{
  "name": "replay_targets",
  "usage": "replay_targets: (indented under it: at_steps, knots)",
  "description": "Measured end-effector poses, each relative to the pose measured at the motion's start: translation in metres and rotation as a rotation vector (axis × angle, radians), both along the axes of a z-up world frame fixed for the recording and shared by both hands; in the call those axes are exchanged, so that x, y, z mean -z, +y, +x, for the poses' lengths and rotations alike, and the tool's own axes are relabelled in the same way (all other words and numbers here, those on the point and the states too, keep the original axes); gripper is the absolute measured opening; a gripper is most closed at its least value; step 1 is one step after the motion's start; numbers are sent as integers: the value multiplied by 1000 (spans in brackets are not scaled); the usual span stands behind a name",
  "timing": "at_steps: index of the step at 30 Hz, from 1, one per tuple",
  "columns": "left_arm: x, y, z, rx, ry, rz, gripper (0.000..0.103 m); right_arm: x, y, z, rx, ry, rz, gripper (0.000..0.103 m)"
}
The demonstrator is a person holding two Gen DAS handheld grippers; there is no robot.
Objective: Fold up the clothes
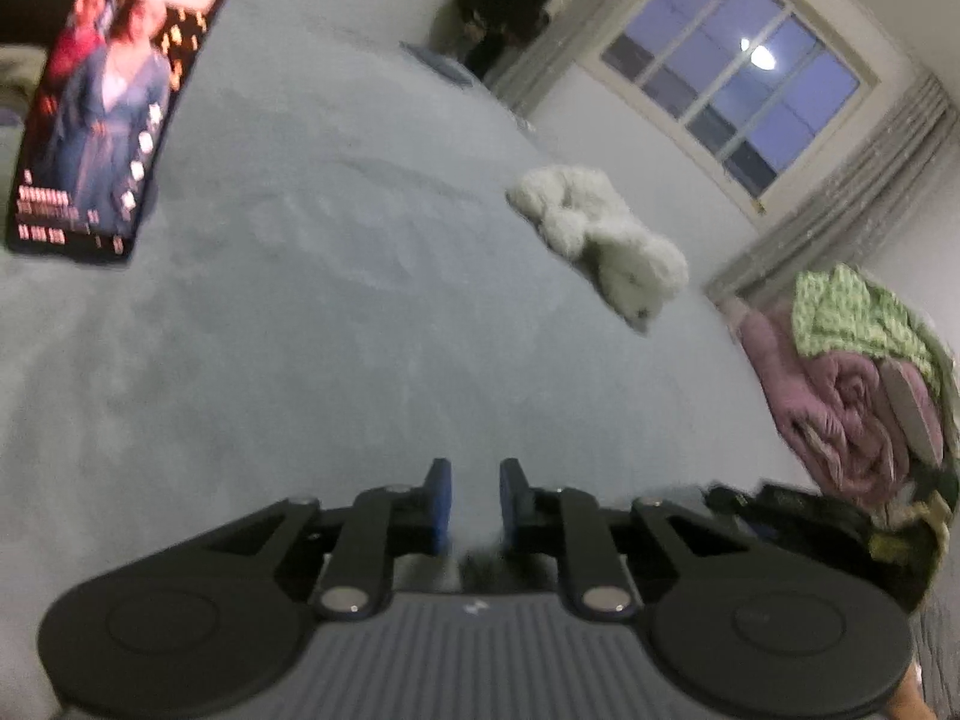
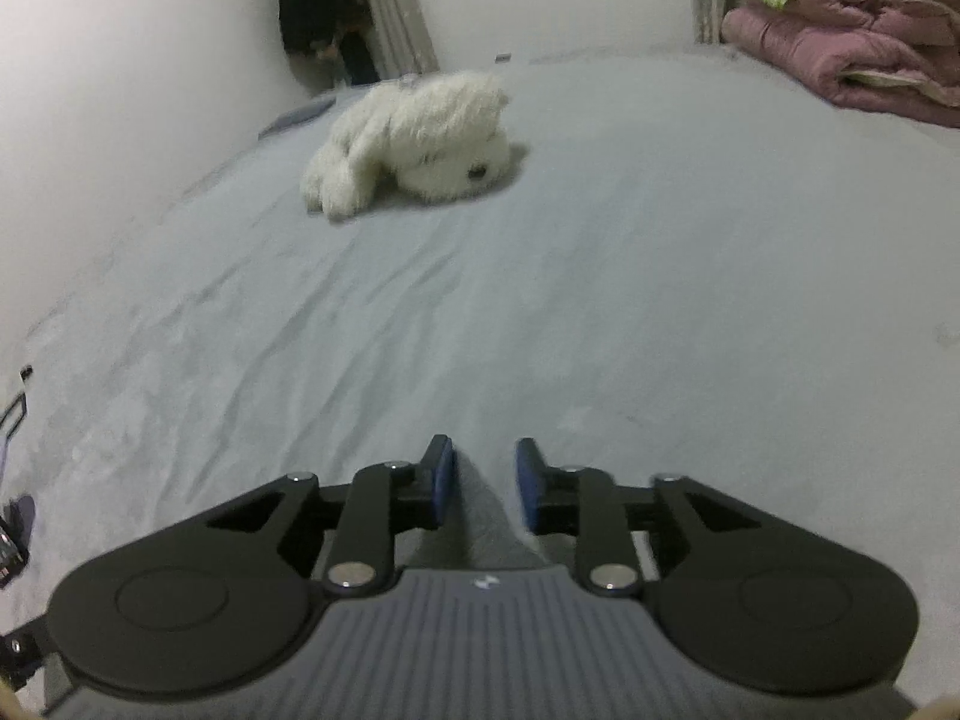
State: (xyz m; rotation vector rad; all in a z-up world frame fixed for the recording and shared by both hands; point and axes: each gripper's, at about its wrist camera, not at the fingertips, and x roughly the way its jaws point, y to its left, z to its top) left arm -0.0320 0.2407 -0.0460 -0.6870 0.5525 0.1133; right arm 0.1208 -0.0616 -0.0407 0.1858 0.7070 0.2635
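Gripping a grey cloth (image 2: 480,516) loosely, right gripper (image 2: 485,483) fingers stand slightly apart; left gripper (image 1: 474,498) fingers near-closed, hold unclear. Bed (image 2: 600,300) beyond, plush dog (image 2: 414,144) ahead. Risk: slack grip drops fabric mid-fold.

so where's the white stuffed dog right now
The white stuffed dog lies on its side on the grey bedspread, ahead of both grippers, left of the pink quilt.
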Motion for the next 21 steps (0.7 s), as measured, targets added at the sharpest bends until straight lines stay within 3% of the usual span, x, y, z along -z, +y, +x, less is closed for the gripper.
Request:
replay_targets:
  at_steps: [6, 11, 16, 21]
  knots:
    - [-19, -8, -5, 47, -103, 40, 29, -21, -11, -30, -16, -79, 29, 30]
    - [-23, -35, -2, 199, -157, 86, 30, -20, -2, -55, -82, -98, 23, 30]
    - [-12, -60, 4, 338, -99, 140, 30, -1, -1, -59, -81, -69, -12, 30]
    - [-5, -56, 9, 334, -37, 153, 30, 13, -22, -45, -16, -39, 0, 22]
